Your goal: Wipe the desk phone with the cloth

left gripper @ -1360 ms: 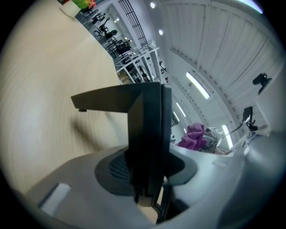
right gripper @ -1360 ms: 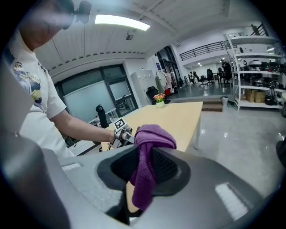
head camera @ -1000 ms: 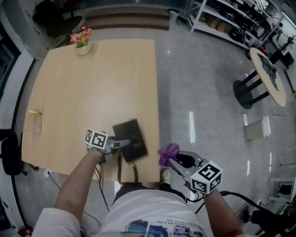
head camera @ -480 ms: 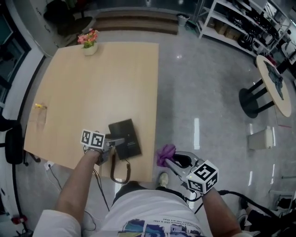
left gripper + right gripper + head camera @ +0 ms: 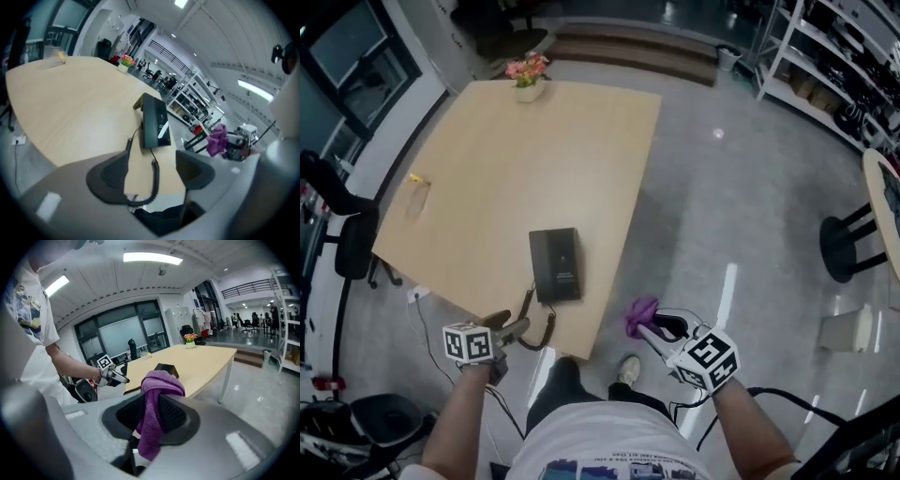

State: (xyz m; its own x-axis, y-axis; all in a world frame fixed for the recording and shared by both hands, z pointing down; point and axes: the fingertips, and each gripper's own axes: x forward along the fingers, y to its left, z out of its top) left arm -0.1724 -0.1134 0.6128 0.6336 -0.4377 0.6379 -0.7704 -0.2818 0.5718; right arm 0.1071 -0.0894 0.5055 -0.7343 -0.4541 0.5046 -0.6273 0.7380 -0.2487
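The black desk phone (image 5: pixel 556 265) lies flat near the front edge of the wooden table (image 5: pixel 506 159); its coiled cord (image 5: pixel 539 333) hangs over that edge. My left gripper (image 5: pixel 511 325) is off the table, short of the edge, and open with nothing gripped. Its jaws spread wide off the phone and have just eased in slightly. In the left gripper view the phone (image 5: pixel 154 123) lies ahead of the gripper (image 5: pixel 152 171). My right gripper (image 5: pixel 649 328) is over the floor to the table's right, shut on a purple cloth (image 5: pixel 640 314). The cloth (image 5: pixel 157 385) drapes between the right gripper's jaws (image 5: pixel 152 411).
A flower pot (image 5: pixel 528 80) stands at the table's far edge and a small yellow item (image 5: pixel 415 178) at its left side. A black chair (image 5: pixel 347 234) is left of the table. To the right are a round table (image 5: pixel 886 206) and shelves (image 5: pixel 834 56).
My left gripper has let go of the phone's near left edge, opened, and pulled back past the table's front edge. The phone stays on the table. The right gripper keeps the cloth.
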